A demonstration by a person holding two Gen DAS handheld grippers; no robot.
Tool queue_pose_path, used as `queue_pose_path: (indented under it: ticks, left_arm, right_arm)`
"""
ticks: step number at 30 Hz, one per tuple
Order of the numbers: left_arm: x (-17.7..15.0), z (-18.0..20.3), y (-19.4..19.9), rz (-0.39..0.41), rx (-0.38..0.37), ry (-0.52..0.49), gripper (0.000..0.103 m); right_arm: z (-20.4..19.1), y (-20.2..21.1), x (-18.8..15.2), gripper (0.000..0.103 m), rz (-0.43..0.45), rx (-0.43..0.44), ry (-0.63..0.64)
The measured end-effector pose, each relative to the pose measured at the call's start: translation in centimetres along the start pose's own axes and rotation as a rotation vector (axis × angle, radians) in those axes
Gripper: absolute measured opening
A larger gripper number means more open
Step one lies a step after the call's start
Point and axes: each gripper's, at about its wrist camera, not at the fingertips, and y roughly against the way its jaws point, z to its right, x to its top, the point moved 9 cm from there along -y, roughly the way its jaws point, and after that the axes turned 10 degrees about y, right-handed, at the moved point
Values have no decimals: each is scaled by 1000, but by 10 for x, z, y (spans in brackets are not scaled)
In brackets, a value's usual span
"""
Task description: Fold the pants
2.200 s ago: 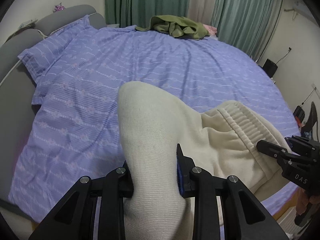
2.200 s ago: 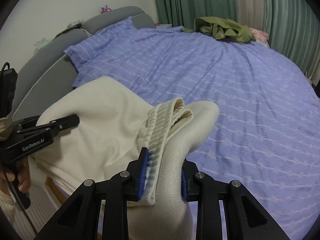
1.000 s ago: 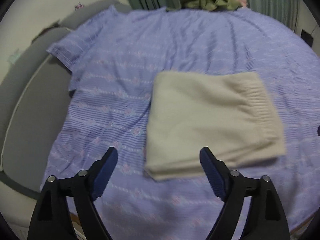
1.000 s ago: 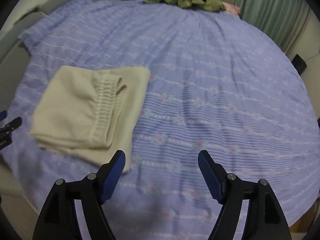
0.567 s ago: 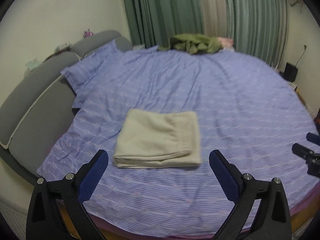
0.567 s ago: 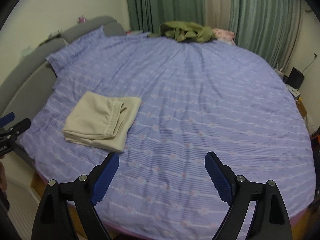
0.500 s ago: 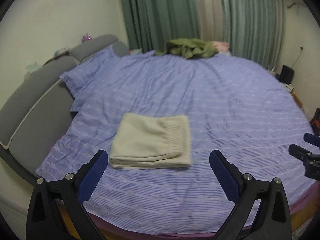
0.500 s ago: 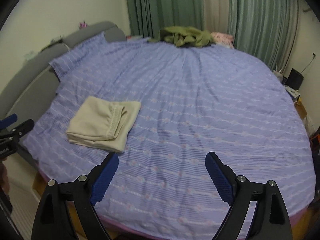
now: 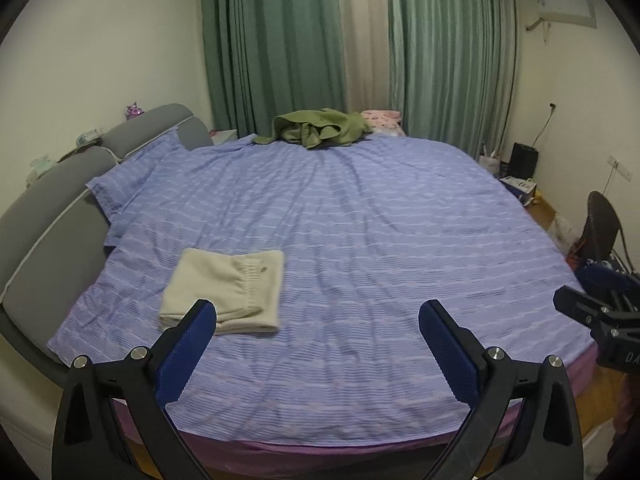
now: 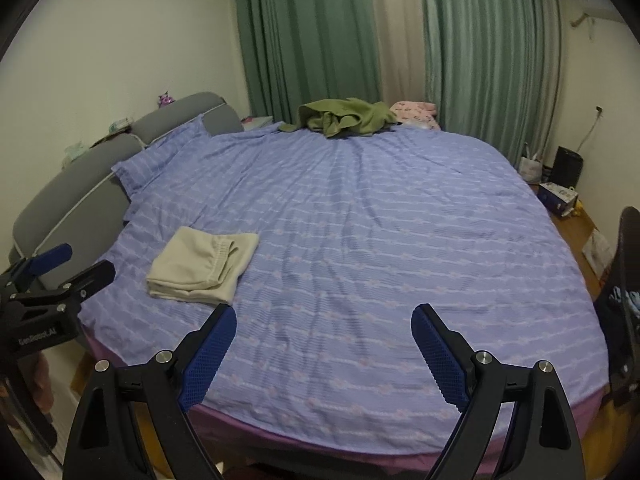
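The cream pants (image 9: 228, 288) lie folded in a neat square on the bed (image 9: 360, 240), at the lower left of the frame, near the grey headboard (image 9: 52, 208). They look done, so nothing needs holding now. The left tongs (image 9: 316, 344) are spread wide with nothing between them. The right tongs (image 10: 320, 344) are spread and empty too, well away from the pants. The right view shows the left tongs at its left edge, with a bit of a hand under them. The left view shows the right tongs at its right edge.
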Motion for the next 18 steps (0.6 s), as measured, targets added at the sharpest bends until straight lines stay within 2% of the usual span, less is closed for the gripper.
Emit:
queue_pose_path:
  ticks: [11,18]
  left_arm:
    - [-29,56,28,-18,-43,-16,103]
    - [-36,68,36,-12,-38,-20,103]
  right_arm:
    - [39,43,-37,90,1,-20,-39]
    - [49,48,-46,90,-2,-25,-37]
